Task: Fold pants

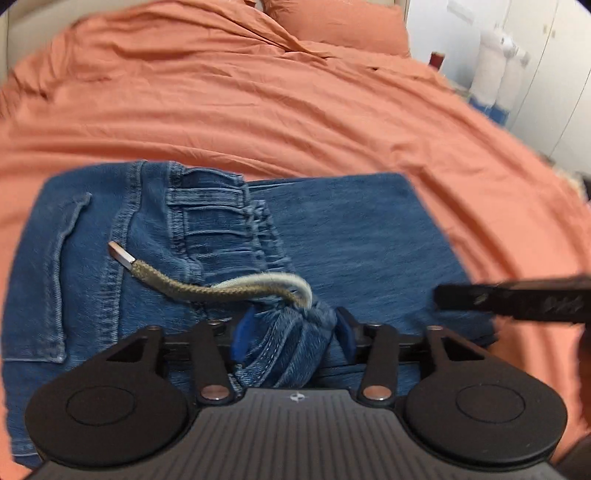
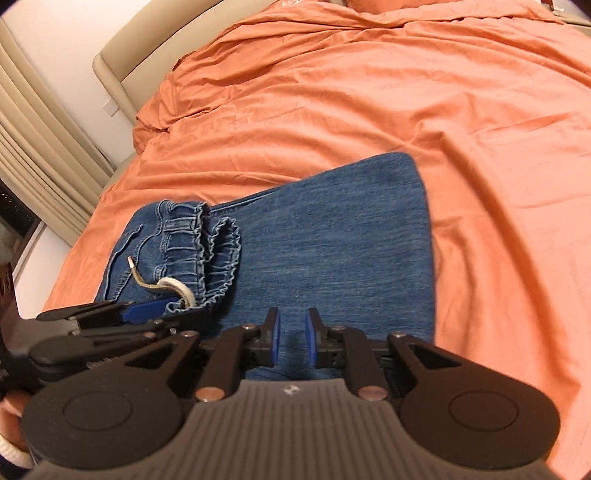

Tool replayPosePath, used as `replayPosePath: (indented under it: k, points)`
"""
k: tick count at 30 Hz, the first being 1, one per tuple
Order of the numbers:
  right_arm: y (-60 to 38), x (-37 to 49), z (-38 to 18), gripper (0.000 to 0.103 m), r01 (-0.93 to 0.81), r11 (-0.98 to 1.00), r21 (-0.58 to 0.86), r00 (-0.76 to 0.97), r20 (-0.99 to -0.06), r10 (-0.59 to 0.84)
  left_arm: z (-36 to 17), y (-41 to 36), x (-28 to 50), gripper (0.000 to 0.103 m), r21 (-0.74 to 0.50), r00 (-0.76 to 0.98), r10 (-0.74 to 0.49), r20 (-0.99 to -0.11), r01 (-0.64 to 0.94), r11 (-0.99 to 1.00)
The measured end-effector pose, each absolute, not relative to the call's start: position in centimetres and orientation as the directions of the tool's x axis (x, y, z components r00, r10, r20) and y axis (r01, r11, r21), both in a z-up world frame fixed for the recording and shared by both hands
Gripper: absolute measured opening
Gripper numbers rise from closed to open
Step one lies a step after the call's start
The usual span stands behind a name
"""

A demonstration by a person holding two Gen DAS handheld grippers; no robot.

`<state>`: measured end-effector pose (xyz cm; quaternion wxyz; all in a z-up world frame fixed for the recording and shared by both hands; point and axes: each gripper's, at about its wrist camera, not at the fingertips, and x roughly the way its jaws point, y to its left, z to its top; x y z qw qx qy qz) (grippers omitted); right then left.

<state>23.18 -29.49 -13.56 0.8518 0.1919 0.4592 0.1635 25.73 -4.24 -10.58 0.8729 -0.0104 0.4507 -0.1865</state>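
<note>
From the left wrist camera, the left gripper (image 1: 291,332) has its blue pads pressed in on a bunched fold of the waistband of the jeans (image 1: 354,236), so its jaws are closed on the denim with the cloth filling the narrow gap between them. The jeans lie folded on the orange bedspread (image 1: 258,110), waistband gathered in the middle, a back pocket to the left and a flat panel of leg to the right. A drawstring (image 1: 207,288) with a metal tip curls out of the waistband just beyond the fingers. At the right edge a blurred black bar, part of the right gripper (image 1: 509,299), reaches over the leg panel. Beyond the bed, an orange pillow (image 1: 340,22) lies at the head. From the right wrist camera, the right gripper (image 2: 293,341) hovers over the near edge of the flat denim with its jaws a little apart and nothing held between the blue pads. The left gripper (image 2: 147,312) shows at the left, clamped at the waistband of the jeans (image 2: 332,251) beside the drawstring (image 2: 173,288). The bedspread (image 2: 369,92) spreads all around, and a beige headboard (image 2: 155,44) stands at the far left.
</note>
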Motion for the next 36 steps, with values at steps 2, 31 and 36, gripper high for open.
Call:
replayPosePath:
  k: [2,31,36]
  points:
    - [-29.1,23.3,-13.6,0.023,-0.123,0.875,0.468,0.535,-0.712,0.456,-9.9,-3.1,25.9,0.068,-0.282,0.496,-0.417,-0.762,0.325,0.903]
    - [-18.4,34.5,-18.0,0.011,-0.026,0.720,0.693,0.453,-0.634,0.627,-9.5,15.0,30.3,0.065,-0.250,0.800,-0.141,-0.583,-0.011,0.968]
    - [-15.4,33.4,-12.1,0.007,-0.146,0.819,0.556,0.504,-0.670,0.545,-8.3,16.4,29.2,0.059,-0.301,0.822,-0.139,-0.552,-0.041,0.953]
